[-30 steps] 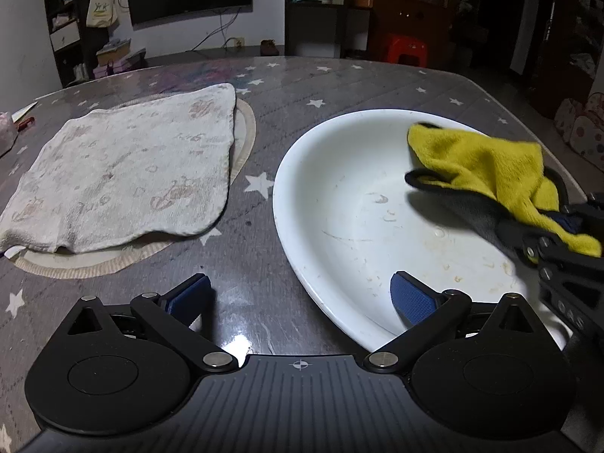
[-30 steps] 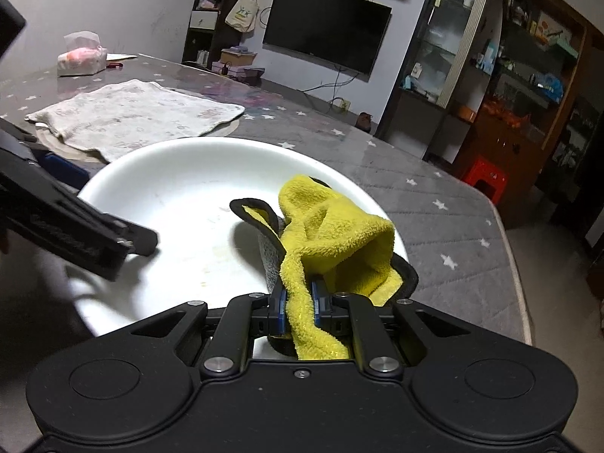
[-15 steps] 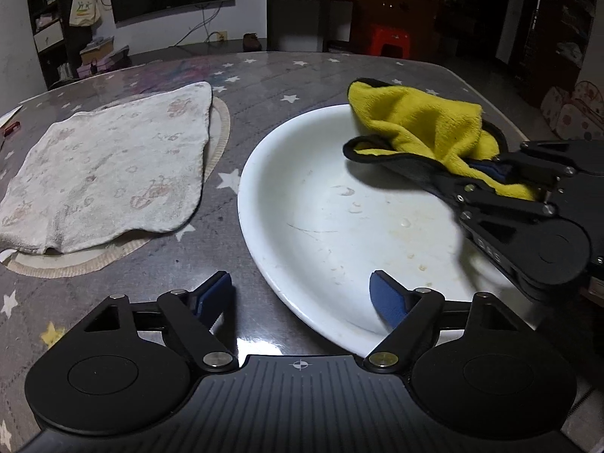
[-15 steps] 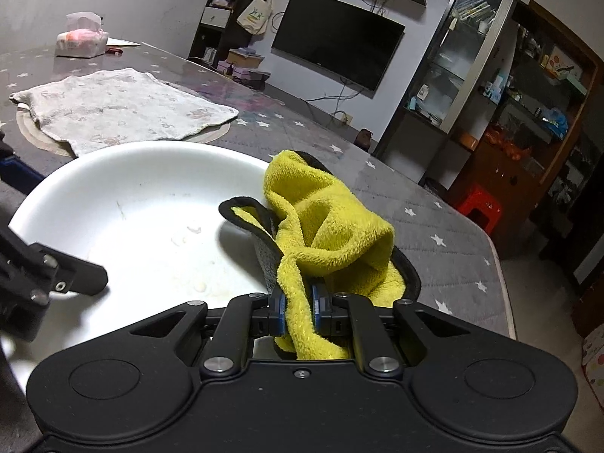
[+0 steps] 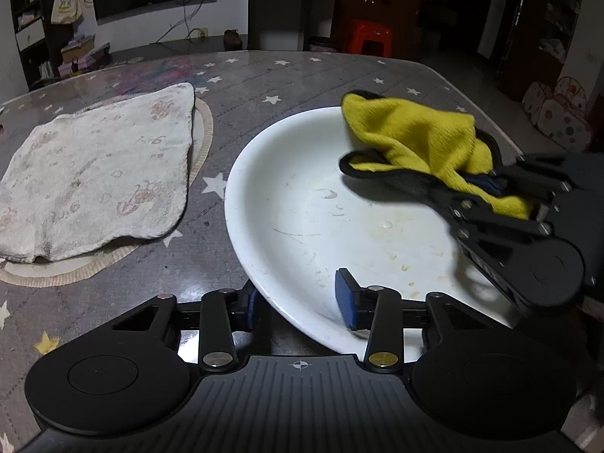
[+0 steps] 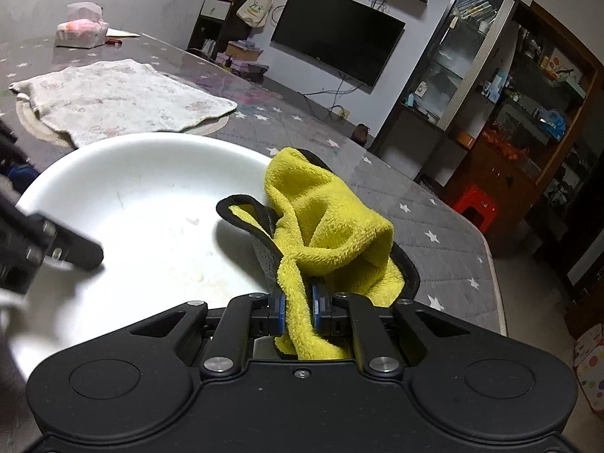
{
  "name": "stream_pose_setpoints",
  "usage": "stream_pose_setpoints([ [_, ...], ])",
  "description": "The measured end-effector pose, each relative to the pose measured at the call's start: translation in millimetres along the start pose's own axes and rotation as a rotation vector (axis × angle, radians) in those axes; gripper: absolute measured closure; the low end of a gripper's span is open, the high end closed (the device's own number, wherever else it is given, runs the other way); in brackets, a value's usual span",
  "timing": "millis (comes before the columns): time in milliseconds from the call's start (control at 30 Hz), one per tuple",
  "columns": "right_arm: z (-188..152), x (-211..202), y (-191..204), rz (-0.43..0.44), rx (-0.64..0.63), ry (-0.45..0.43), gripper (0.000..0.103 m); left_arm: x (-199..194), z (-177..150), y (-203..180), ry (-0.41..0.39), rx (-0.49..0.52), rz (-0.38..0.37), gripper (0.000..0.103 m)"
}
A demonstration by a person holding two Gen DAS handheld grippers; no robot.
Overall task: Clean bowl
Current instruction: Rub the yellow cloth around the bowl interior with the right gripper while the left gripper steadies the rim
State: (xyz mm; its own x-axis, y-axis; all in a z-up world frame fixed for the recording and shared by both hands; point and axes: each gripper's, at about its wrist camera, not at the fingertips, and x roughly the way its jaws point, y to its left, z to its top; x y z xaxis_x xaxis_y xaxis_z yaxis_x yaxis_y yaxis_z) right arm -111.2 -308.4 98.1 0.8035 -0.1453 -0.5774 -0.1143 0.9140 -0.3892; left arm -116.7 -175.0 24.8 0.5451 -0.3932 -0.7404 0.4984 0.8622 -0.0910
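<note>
**Left jaws closing on bowl rim, right holds cloth over far side**

Left wrist view:
- Bowl is the landmark. Wide, shallow, white, sits on the star-print table directly ahead of the left gripper.
- Near rim of the bowl runs between the left gripper's jaws: one blue pad outside the rim, the other inside the basin. Jaws are closing; a gap to the rim is visible on the inside pad, so no clamp yet.
- Left gripper points down at the rim at a moderate tilt.
- Right gripper comes in from the bowl's right side, over its far-right rim, with the yellow cloth bunched ahead of it.
- Dried smears and specks sit on the bowl floor, between the two grippers.
- A pale towel lies flat to the left of the bowl, apart from it.

Right wrist view:
- Right gripper is clamped tight on the yellow cloth; cloth folds out forward and down toward the bowl's far-right rim. Whether it touches the bowl, can't tell.
- Stained floor of the bowl lies left and ahead of the cloth.

Judgement: left hand is nearer the rim and should pin the bowl; right hand then needs to sweep the cloth leftward into the basin.
</note>
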Motion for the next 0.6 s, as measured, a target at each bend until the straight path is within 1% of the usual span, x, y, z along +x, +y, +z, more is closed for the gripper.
stream_pose_setpoints([
  [100, -2, -7, 1, 0.005, 0.004, 0.01, 0.091, 0, 2, 4, 0.009, -0.008, -0.019, 0.068],
  [300, -6, -27, 7, 0.029, 0.009, 0.025, 0.091, 1, 5, 9, 0.033, 0.011, -0.048, 0.069],
  [467, -8, -41, 10, 0.058, 0.019, 0.026, 0.091, 5, 15, 26, 0.083, 0.02, -0.124, 0.073],
  [600, -9, -44, 10, 0.055, 0.02, 0.017, 0.091, 7, 19, 27, 0.099, 0.051, -0.141, 0.072],
])
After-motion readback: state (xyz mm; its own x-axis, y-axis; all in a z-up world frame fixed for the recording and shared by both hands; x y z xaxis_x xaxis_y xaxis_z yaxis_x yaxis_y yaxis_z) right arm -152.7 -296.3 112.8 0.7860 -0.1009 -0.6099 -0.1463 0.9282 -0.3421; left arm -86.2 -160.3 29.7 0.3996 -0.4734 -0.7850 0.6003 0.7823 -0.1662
